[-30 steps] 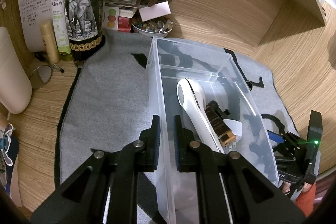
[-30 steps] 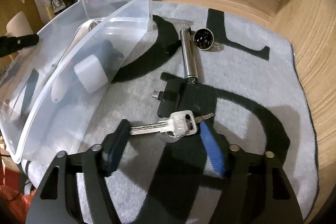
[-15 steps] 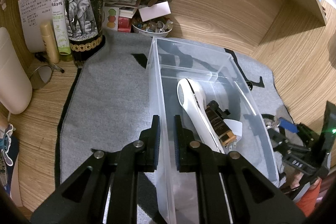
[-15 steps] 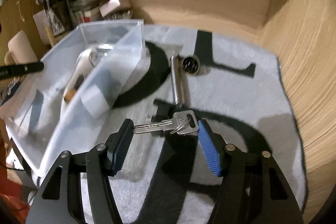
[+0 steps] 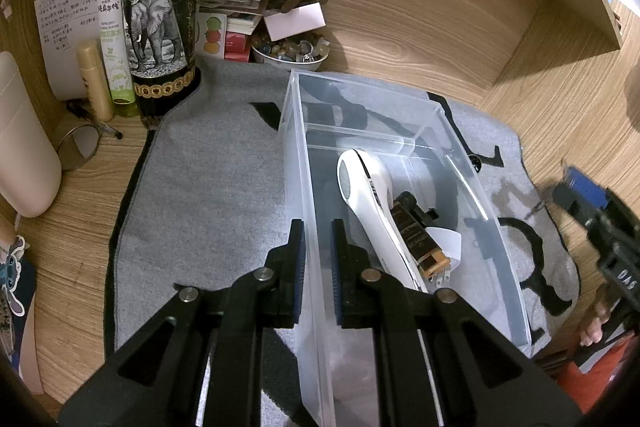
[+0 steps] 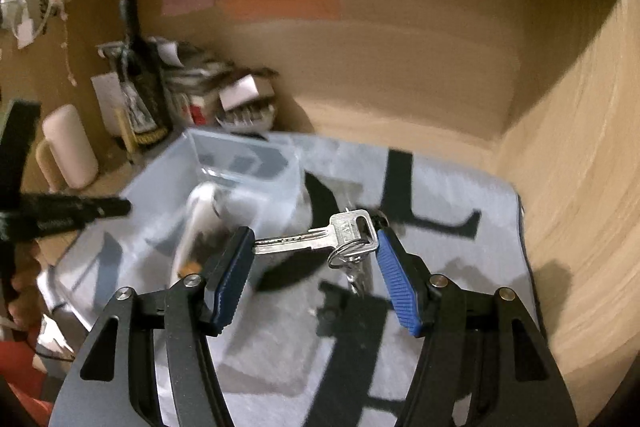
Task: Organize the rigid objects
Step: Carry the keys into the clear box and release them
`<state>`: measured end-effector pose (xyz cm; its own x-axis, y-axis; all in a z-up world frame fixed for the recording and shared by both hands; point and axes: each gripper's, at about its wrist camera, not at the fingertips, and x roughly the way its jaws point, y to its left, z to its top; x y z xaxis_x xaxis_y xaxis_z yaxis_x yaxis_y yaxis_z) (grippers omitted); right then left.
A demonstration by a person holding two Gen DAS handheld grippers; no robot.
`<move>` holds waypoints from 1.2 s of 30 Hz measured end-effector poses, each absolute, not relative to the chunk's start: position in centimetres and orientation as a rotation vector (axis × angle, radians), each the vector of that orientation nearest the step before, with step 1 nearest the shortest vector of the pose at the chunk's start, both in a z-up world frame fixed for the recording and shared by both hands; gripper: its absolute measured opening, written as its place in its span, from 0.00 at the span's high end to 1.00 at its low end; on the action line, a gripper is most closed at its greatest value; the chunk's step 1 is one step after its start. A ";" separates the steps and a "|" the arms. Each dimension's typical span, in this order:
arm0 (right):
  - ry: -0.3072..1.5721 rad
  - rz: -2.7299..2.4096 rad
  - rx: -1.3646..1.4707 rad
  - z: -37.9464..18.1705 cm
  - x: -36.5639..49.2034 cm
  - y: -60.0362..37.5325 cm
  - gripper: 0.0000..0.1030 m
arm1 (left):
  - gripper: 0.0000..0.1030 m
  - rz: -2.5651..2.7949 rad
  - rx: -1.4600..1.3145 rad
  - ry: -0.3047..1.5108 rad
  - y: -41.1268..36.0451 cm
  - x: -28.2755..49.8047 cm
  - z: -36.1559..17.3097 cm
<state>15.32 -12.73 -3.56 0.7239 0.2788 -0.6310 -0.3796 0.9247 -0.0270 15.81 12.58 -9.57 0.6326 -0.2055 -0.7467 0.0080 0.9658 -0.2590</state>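
Observation:
My right gripper [image 6: 314, 245] is shut on a bunch of silver keys [image 6: 320, 237], held lengthwise between its blue pads, lifted above the grey mat [image 6: 440, 267]. My left gripper [image 5: 318, 247] is shut on the left wall of the clear plastic bin [image 5: 298, 163], one finger inside, one outside. The bin holds a white handheld device [image 5: 368, 195], a brown and black charger [image 5: 416, 239] and a white piece. The bin shows blurred in the right wrist view [image 6: 224, 179]. The right gripper shows at the right edge of the left wrist view [image 5: 592, 203].
A dark wine bottle [image 5: 160, 11], a spray bottle [image 5: 114, 27], a bowl of stones [image 5: 290, 51] and stacked papers stand at the back left against the wooden wall. A white cylinder [image 5: 20, 155] and a small mirror [image 5: 78, 147] lie left of the mat.
My right gripper has risen off the mat with the keys and tilted up toward the bin. The torch and small round item dropped out of clear view. My left gripper has not moved.

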 end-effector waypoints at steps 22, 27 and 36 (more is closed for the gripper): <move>0.691 0.546 -0.210 -4.4 17.0 -5.1 0.42 | 0.91 -0.123 -0.242 0.880 12.6 15.9 -9.6; 0.755 0.536 -0.246 -6.2 17.8 -4.4 0.42 | 0.91 -0.123 -0.244 0.880 12.6 15.9 -9.7; 0.810 0.535 -0.275 -7.8 18.4 -3.9 0.42 | 0.91 -0.123 -0.244 0.880 12.6 15.9 -9.7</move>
<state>18.40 -3.88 -7.76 0.5676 0.3463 -0.7470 -0.5508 0.8340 -0.0318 15.95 12.60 -9.66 0.6326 -0.2060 -0.7466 0.0059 0.9652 -0.2614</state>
